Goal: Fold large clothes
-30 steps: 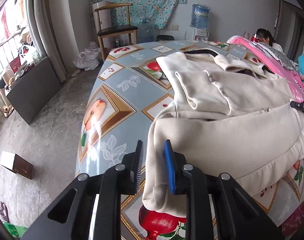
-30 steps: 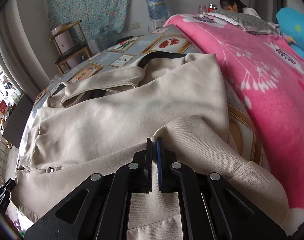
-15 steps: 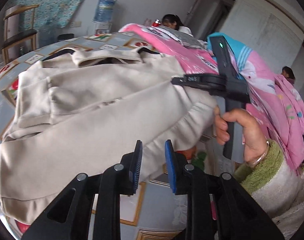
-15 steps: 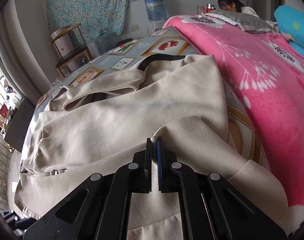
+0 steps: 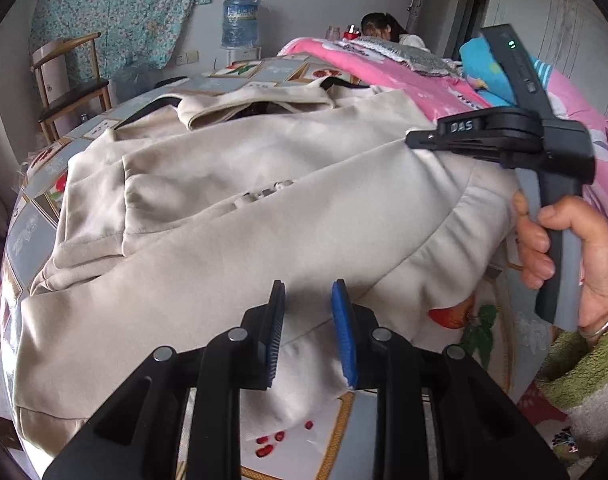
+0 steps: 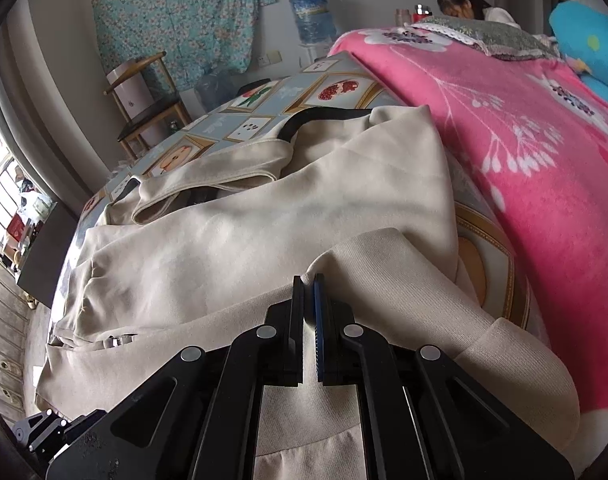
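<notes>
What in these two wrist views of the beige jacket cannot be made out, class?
- Left wrist view: the beige jacket hem runs under the left gripper; its near edge is hidden.
- Right wrist view: fabric between the right gripper pads is covered by the fingers.
- Both: the jacket hides the tablecloth beneath.

A cream jacket [image 5: 232, 216] of soft, matt cloth, its cuff [image 6: 383, 264] ribbed knit. Beneath the jacket, a tablecloth [image 5: 487, 344] that looks like glossy, smooth plastic. Beside the jacket, a fleecy pink blanket [image 6: 523, 128]. Both grippers, left [image 5: 308, 334] and right [image 6: 308, 312], are matt black plastic with ridged blue pads [image 5: 343, 336] and shiny metal pins. Behind the jacket, a wooden chair [image 5: 70, 88].
</notes>
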Demonstrator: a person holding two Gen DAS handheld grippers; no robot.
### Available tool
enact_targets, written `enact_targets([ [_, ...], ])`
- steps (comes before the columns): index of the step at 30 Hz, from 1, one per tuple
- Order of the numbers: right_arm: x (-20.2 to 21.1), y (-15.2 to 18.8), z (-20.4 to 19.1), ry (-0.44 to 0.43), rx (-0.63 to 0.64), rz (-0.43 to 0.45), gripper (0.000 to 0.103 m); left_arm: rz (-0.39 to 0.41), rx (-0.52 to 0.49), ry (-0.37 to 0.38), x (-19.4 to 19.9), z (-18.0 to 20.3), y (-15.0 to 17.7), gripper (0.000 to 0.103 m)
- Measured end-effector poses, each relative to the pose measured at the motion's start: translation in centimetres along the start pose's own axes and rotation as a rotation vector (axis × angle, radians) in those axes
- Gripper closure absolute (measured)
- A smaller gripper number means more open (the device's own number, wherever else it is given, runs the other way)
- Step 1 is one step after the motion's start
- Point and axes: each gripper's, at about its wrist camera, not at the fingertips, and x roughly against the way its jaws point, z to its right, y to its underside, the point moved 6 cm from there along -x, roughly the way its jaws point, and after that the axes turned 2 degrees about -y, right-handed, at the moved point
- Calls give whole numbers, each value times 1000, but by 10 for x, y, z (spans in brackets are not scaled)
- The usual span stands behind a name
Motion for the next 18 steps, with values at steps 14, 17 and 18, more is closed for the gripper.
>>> enact_targets([
  [14, 63, 3, -16, -112, 116, 71, 58, 48, -24, -102, -14, -15, -11, 79],
  [17, 80, 29, -40, -195, 238, 3, 59, 50, -16, -108, -16, -18, -13, 79],
  [18, 78, 40, -47, -214, 254, -42, 64, 50, -11, -109, -17, -19, -14, 79],
])
